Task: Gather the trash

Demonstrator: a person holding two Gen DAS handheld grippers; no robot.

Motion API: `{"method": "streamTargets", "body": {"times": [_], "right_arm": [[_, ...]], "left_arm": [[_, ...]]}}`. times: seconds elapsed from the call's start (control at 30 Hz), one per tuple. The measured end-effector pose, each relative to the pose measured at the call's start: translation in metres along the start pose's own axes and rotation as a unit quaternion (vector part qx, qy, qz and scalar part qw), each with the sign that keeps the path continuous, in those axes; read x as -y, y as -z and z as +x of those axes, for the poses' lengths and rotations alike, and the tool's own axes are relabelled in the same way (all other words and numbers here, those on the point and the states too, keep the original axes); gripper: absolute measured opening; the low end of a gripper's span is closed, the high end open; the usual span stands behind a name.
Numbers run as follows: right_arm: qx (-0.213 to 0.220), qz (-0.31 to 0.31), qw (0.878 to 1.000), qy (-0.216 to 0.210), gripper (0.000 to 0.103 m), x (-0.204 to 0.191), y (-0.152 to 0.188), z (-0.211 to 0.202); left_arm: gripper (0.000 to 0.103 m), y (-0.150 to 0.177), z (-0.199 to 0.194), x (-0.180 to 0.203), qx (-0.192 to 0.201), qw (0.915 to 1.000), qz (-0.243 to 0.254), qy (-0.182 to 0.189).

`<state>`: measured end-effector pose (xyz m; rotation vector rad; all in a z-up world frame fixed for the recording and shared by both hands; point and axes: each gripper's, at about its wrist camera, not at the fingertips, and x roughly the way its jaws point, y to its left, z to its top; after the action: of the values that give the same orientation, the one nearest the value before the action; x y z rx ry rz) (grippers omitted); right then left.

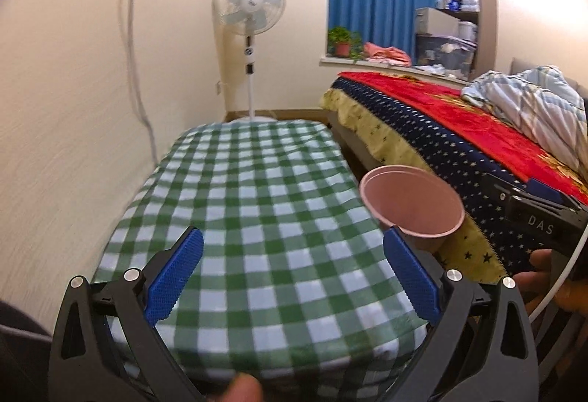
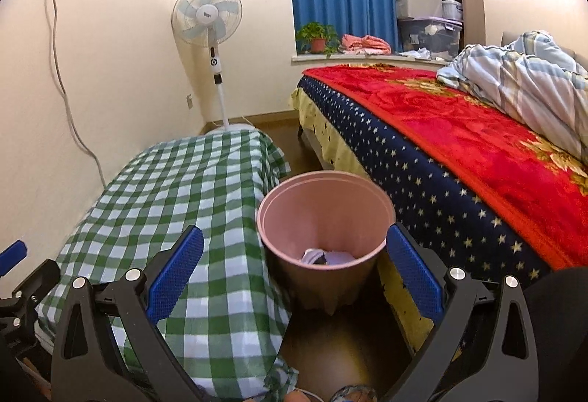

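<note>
Both grippers, left gripper point(image 1: 294, 277) and right gripper point(image 2: 294, 277), gape wide and empty; round pink plastic bin point(image 2: 325, 218) stands right of the green-checked cloth-covered table point(image 2: 176, 188), likely handy for drops

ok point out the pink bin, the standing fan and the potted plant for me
pink bin point(image 2: 290, 214): right wrist view, on its inner left wall below the rim.
standing fan point(image 2: 207, 14): right wrist view, on the hub of its round head.
potted plant point(image 2: 318, 43): right wrist view, on its orange pot.

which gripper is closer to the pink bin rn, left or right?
Right. The right gripper hangs open directly facing the pink bin, which sits between its fingers in view. The left gripper is over the checked cloth, bin off to its right.
</note>
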<state>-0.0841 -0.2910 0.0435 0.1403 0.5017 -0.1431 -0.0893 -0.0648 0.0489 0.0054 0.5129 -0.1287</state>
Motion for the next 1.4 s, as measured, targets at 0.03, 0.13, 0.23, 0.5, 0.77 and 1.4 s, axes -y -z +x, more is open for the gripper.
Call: {"method": "streamTargets", "body": {"times": [0.03, 0.13, 0.23, 0.5, 0.77, 1.4], "right_arm": [[-0.003, -0.003, 1.0, -0.004, 0.098, -0.004, 0.002, 0.001], [-0.003, -0.016, 1.0, -0.011, 0.098, -0.016, 0.008, 0.004], [-0.008, -0.03, 0.999, -0.018, 0.098, -0.025, 0.013, 0.008], [-0.013, -0.036, 0.999, -0.023, 0.098, -0.035, 0.016, 0.014], [-0.012, -0.045, 0.999, -0.026, 0.098, -0.041, 0.017, 0.014], [-0.005, -0.056, 0.998, -0.027, 0.098, -0.046, 0.017, 0.009]], "left_arm": [[0.095, 0.001, 0.001, -0.003, 0.0, 1.0, -0.005, -0.005], [0.095, 0.003, 0.006, -0.011, -0.002, 0.9995, -0.016, -0.025], [0.095, 0.008, 0.013, -0.015, -0.012, 0.9991, -0.027, -0.032], [0.095, 0.014, 0.021, -0.021, -0.022, 0.998, -0.037, -0.047], [0.095, 0.017, 0.022, -0.022, -0.025, 0.9977, -0.042, -0.047], [0.095, 0.023, 0.024, -0.023, -0.036, 0.9963, -0.065, -0.043]]}}
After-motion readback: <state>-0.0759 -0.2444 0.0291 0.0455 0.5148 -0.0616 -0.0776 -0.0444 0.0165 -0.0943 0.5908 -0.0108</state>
